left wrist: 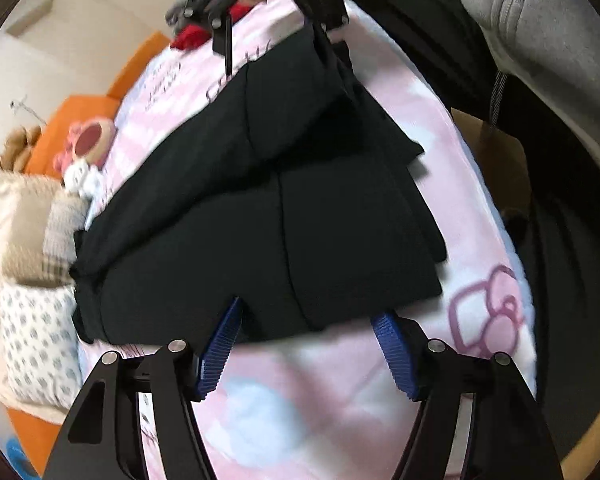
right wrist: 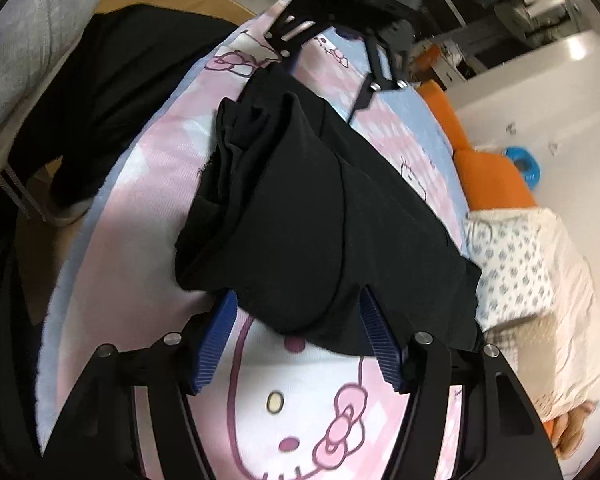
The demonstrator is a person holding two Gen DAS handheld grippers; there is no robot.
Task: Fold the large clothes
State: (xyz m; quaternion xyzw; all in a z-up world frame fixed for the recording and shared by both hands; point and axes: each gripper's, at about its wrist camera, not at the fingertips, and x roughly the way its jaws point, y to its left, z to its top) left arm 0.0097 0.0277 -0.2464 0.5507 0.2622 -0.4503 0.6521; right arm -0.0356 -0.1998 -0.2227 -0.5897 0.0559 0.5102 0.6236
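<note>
Left wrist view shows the black garment lying folded into a thick bundle on the pink cartoon-print blanket of a bed, its near edge between the spread blue pads of the left hand-held gripper, which press on nothing. At the other end the right hand-held gripper likewise stands open around the cloth's edge. A fold looks just laid; I judge the next move needs both to close on the edges before another fold.
</note>
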